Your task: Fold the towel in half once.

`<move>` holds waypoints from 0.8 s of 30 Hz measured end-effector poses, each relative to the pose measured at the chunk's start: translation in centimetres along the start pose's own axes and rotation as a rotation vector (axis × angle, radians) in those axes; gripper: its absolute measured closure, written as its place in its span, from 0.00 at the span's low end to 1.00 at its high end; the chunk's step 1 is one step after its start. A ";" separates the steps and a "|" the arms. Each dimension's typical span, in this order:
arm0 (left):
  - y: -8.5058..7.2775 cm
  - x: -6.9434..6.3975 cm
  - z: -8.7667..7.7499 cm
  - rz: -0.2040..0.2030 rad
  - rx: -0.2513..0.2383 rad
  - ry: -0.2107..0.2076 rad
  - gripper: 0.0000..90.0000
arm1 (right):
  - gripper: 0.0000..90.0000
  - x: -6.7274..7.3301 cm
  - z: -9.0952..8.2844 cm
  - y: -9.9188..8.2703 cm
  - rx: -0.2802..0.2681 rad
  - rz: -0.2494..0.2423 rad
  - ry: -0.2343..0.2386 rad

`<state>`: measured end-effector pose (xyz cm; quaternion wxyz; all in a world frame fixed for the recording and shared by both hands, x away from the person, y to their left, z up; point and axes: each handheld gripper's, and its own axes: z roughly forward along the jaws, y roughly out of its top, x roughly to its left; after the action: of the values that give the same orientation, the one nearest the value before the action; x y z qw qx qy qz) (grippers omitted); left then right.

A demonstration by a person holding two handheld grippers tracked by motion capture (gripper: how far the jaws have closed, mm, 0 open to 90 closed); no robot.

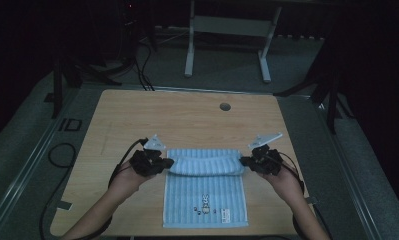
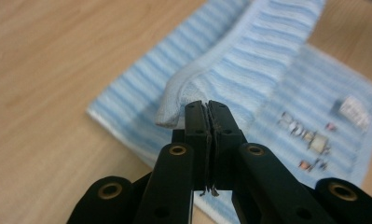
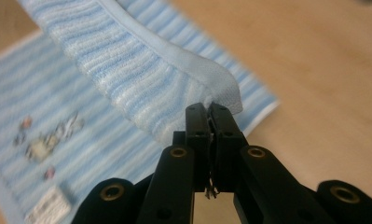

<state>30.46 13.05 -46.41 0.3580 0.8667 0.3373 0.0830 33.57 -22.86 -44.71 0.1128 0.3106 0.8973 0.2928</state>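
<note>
Both grippers clamped on the far edge of the towel, one at each corner.

I find the left gripper (image 1: 168,162) and the right gripper (image 1: 243,161) with jaws together on the blue striped towel (image 1: 205,200), a corner pinched at each pair of tips. Between the jaws the lifted edge curls over; below them the rest lies flat on the wooden table (image 1: 187,115).

Light blue striped towel (image 1: 205,195), small embroidered figure near its front edge, far edge lifted and folding over, rest flat on the table (image 1: 137,115)
</note>
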 end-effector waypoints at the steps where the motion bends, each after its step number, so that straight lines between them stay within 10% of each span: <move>1: -0.5 -0.1 0.4 0.001 0.014 -0.014 0.97 | 0.97 0.2 0.3 -0.5 0.003 0.004 0.001; 10: -3.2 0.8 4.6 -0.064 0.096 -0.037 0.97 | 0.97 0.5 4.3 -3.1 0.075 0.049 0.048; 15: -2.3 1.2 4.2 -0.071 0.069 -0.041 0.97 | 0.97 -0.6 5.2 -3.0 0.086 0.080 0.052; 21: -1.3 -1.5 -1.6 0.014 -0.090 -0.054 0.96 | 0.97 1.1 -0.5 -2.3 -0.073 0.022 0.010; 24: -3.0 -4.8 -3.2 0.110 0.049 -0.139 0.77 | 0.84 4.0 -4.0 -4.6 -0.112 -0.005 0.107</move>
<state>23.97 13.29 -45.67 0.3538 0.8962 0.2654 0.0342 26.63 -25.14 -44.34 0.0827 0.2858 0.8849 0.3584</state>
